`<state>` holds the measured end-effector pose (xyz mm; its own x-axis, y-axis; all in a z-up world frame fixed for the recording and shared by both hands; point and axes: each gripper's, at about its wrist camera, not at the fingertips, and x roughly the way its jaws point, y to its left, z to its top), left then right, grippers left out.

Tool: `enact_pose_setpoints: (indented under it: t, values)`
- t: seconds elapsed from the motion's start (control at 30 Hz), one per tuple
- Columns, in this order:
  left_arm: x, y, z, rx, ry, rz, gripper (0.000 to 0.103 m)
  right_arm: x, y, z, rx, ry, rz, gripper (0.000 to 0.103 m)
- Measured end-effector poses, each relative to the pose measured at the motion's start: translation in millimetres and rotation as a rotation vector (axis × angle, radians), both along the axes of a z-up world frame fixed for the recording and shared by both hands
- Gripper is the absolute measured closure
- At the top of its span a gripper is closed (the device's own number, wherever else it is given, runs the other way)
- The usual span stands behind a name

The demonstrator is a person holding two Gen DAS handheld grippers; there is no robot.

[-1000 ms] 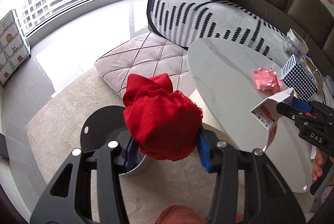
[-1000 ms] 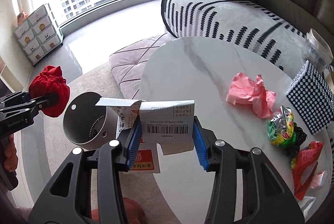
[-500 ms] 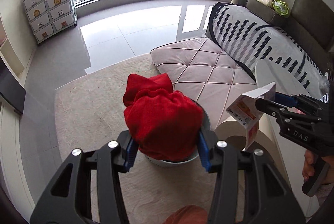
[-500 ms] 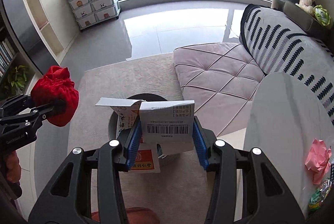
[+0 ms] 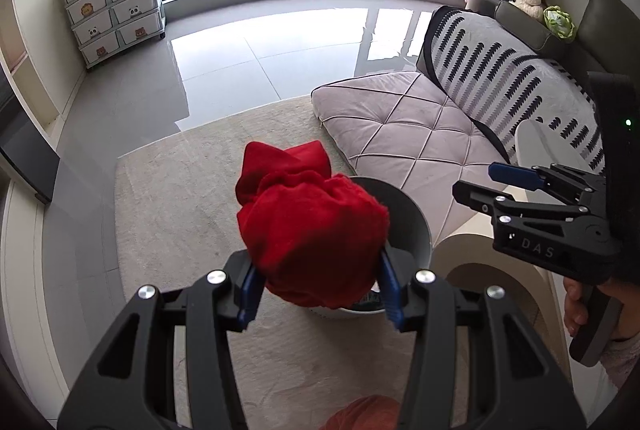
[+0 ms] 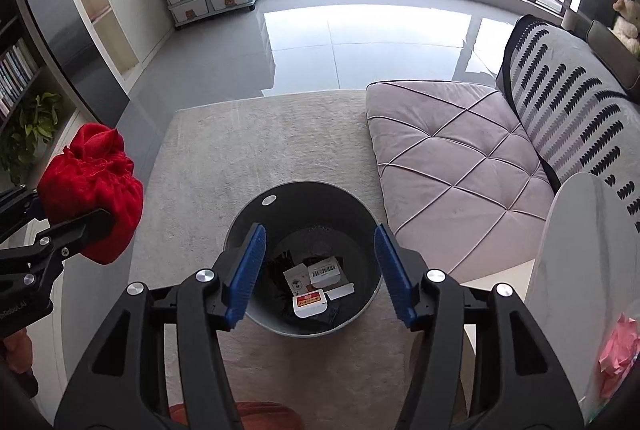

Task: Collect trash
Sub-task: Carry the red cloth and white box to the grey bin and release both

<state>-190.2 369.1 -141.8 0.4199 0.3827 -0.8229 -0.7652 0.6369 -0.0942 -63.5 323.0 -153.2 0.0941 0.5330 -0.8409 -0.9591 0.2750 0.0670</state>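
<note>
Red bundle over the bin, carton already dropped

The left gripper (image 5: 316, 284) has its jaws clamped on the red cloth bundle (image 5: 310, 226) above the bin (image 6: 302, 262); soft and light, it is best pinched across its bulk. The right gripper (image 6: 320, 270), a second ago shut on a carton (image 6: 316, 290), now has empty jaws opening, and the carton lies in the bin.
</note>
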Motion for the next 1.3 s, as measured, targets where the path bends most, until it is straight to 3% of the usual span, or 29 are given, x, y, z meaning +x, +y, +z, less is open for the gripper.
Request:
enact_pose_setpoints:
  t: [0.33, 0.4, 0.8, 1.3]
  values:
    - [44.6, 0.0, -14.7, -0.025, -0.008, -0.098, 0.053, 22.2, -40.3, 19.5, 0.025, -0.024, -0.092, 0.048]
    - [57.0, -2.3, -18.0, -0.032, -0.006, -0.119, 0.047, 28.7, -51.3, 21.5, 0.025, -0.026, -0.118, 0.048]
    - [87.3, -13.0, -27.8, -0.031, 0.024, -0.185, 0.039, 46.1, -81.6, 24.9, 0.036, -0.02, -0.197, 0.048]
    - [78.6, -15.9, 11.2, 0.019, -0.014, -0.155, 0.035, 51.5, -95.2, 41.9, 0.08, -0.022, -0.209, 0.048]
